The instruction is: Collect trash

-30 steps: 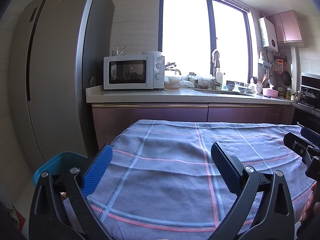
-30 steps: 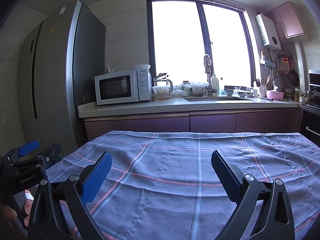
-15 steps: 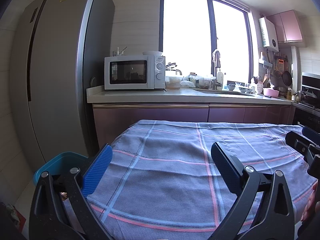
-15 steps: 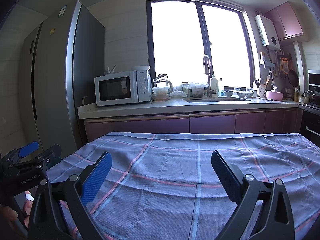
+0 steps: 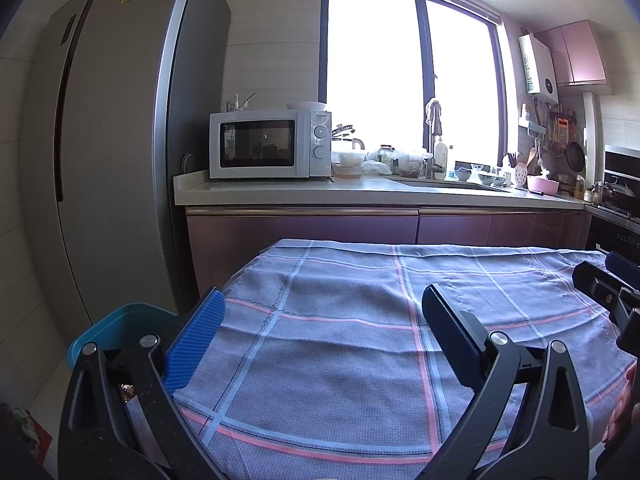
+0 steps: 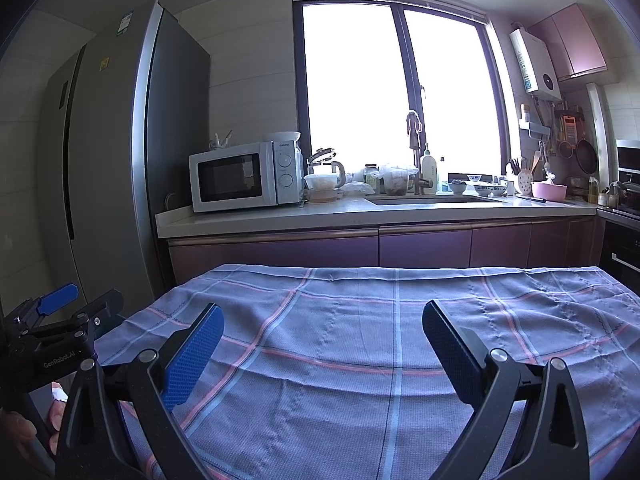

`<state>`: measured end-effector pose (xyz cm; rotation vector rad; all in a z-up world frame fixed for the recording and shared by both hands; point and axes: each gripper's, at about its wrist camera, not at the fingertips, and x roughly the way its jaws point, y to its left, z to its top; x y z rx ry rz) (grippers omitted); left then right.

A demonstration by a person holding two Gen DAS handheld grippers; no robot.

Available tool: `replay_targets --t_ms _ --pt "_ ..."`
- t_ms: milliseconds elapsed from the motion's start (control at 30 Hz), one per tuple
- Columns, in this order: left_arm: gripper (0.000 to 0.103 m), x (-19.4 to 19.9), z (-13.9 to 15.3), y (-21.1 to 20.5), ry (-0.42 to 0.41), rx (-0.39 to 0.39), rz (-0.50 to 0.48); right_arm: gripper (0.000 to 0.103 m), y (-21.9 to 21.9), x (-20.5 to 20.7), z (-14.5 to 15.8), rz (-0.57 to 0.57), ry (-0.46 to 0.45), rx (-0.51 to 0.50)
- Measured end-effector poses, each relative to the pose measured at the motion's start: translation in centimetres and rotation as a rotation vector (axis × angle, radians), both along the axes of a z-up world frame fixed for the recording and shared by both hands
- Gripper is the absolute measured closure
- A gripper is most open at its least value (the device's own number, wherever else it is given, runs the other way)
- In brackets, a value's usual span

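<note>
No loose trash shows on the blue-grey checked tablecloth [image 5: 340,340] in either view. A teal bin [image 5: 104,328] stands on the floor off the table's left corner, with something brownish inside, mostly hidden behind my left finger. My left gripper [image 5: 320,312] hovers open over the cloth's near left part, nothing between its blue pads. My right gripper [image 6: 322,328] is open and empty over the cloth [image 6: 380,320] further right. Each gripper sees the other: the right one [image 5: 612,280] at the frame's right edge, the left one [image 6: 60,312] at the far left.
Beyond the table runs a kitchen counter [image 6: 360,216] with a white microwave [image 6: 244,176], jars, a sink and tap [image 6: 416,160]. A tall grey fridge [image 5: 108,152] stands at the left. A hand [image 6: 24,432] holds the left gripper, with a small white scrap [image 6: 60,394] beside it.
Almost nothing: the left wrist view has drifted very slightly. Both grippers stay open and empty over the cloth.
</note>
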<state>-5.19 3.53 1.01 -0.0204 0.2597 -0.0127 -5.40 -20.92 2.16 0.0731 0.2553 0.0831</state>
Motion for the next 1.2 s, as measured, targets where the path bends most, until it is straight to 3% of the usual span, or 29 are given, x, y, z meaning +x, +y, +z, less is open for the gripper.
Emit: replay_targets --t_ms 1200 --pt "0.006 0.05 -0.17 -0.29 0.002 0.005 0.0 0.007 -0.41 0.1 0.04 0.004 -0.001 0.001"
